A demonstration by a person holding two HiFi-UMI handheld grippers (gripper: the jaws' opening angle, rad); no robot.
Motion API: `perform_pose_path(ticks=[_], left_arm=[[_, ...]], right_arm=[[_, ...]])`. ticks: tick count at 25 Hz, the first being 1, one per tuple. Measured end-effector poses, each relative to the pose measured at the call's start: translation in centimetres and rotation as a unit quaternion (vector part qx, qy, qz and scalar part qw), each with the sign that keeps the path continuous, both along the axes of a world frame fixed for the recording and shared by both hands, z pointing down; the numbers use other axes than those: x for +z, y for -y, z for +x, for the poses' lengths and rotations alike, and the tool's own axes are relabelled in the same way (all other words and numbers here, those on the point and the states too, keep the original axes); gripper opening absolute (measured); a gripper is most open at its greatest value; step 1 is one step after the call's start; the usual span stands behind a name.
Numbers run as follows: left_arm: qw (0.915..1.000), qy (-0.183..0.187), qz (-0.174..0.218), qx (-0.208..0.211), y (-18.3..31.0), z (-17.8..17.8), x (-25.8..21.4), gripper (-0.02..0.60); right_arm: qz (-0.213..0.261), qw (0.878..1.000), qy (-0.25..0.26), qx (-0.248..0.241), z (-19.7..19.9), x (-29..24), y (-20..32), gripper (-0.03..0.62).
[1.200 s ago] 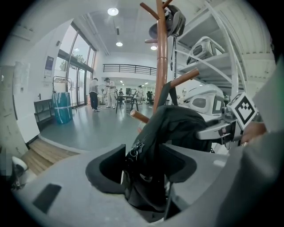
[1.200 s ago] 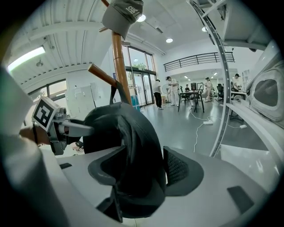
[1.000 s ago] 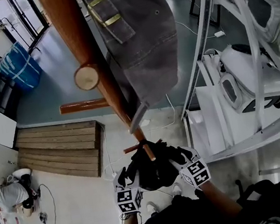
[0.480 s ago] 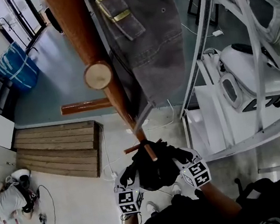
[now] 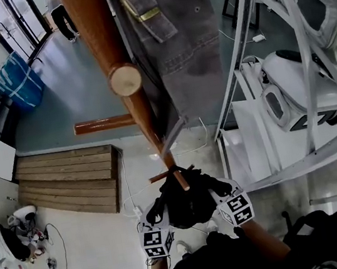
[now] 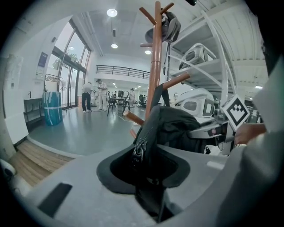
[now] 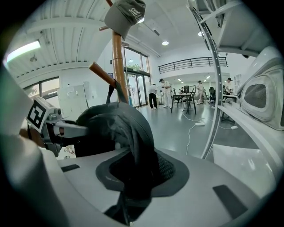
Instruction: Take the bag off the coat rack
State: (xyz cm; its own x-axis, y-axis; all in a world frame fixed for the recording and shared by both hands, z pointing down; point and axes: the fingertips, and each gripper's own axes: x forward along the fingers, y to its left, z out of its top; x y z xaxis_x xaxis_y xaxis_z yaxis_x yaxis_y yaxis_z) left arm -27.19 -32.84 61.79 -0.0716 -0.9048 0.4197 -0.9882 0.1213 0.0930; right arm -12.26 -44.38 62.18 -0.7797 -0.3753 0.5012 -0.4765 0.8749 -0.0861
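The black bag [image 5: 189,202] hangs low on the brown wooden coat rack [image 5: 103,40], just under a short peg. My left gripper [image 5: 161,213] is at the bag's left side and my right gripper [image 5: 216,188] at its right. In the left gripper view the jaws [image 6: 148,179] are closing, with the zippered edge of the bag [image 6: 173,128] pinched between them. In the right gripper view the jaws [image 7: 133,177] are closing too, over a fold of the bag [image 7: 111,128]. A grey cap [image 5: 179,40] hangs higher up on the rack.
White tubular shelving [image 5: 243,43] with white machine housings [image 5: 289,92] stands close on the right. A wooden ramp [image 5: 68,181] and a blue bin [image 5: 17,78] are to the left. A person crouches at the lower left [image 5: 2,242]. Others stand far off [image 6: 92,95].
The rack's round peg end and the cap have slid up and right in the head view. Both grippers have stayed at the bag. A person has walked in at the top left.
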Motion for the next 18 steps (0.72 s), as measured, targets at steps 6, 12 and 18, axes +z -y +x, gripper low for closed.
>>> perform_pose_path(ticks=[6, 12, 18], left_arm=[[0.9999, -0.002, 0.013, 0.009, -0.3, 0.4, -0.7, 0.101], [0.9994, 0.004, 0.024, 0.024, -0.3, 0.9, -1.9, 0.1], [0.9985, 0.008, 0.037, 0.039, -0.6, 1.3, -3.1, 0.098]], right_arm=[[0.004, 1.0, 0.003, 0.008, 0.3, -0.7, -0.5, 0.089], [0.01, 1.0, 0.01, 0.019, 0.7, -1.8, -0.9, 0.086], [0.02, 0.999, 0.017, 0.03, 1.1, -3.0, -1.4, 0.084]])
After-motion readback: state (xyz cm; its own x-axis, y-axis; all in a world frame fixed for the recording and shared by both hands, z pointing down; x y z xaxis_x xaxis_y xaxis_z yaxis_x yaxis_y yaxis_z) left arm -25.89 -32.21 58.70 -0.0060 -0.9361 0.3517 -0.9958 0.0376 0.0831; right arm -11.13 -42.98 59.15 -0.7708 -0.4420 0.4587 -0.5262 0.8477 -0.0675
